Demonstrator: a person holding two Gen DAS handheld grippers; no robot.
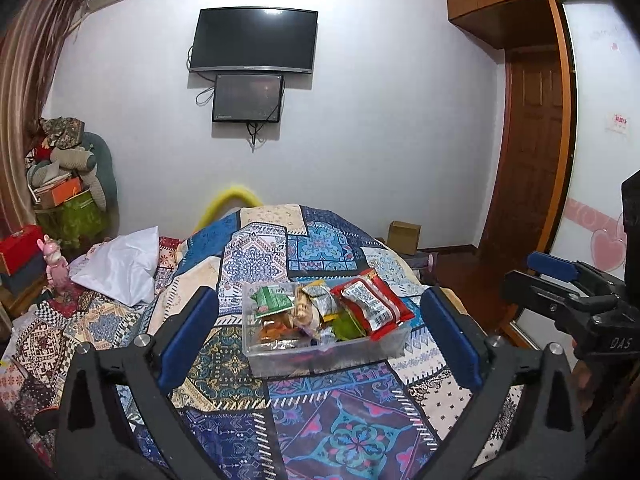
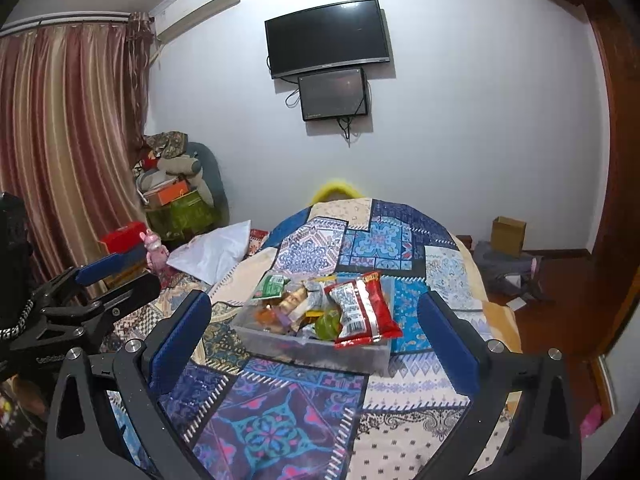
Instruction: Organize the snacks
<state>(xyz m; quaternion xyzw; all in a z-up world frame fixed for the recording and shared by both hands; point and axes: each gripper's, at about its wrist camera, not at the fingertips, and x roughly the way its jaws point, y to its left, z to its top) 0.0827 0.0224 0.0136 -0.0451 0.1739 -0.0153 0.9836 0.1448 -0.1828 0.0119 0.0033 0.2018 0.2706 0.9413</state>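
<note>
Clear bin (image 1: 320, 354) of snacks sits mid-quilt (image 1: 256, 256); left gripper (image 1: 320, 330) and right gripper (image 2: 316, 334) hover short of it, both spread and empty; risk: red packet (image 1: 374, 304) overhanging bin's right rim slides off if bin gets nudged.

A pale lilac-white painted wall (image 1: 380, 120) carries a large black flat television (image 1: 254, 40), with a smaller dark screen (image 1: 248, 98) mounted just below it, cables dangling. Striped pink-and-gold curtains (image 2: 60, 140) hang at the left beside a white wall air conditioner (image 2: 196, 4). A patchwork blue-and-cream patterned cloth (image 1: 320, 420) covers the table. To the right stand a brown wooden panelled door (image 1: 532, 152) and a reddish wooden floor (image 2: 560, 320) with a small open cardboard box (image 2: 508, 236).
</note>
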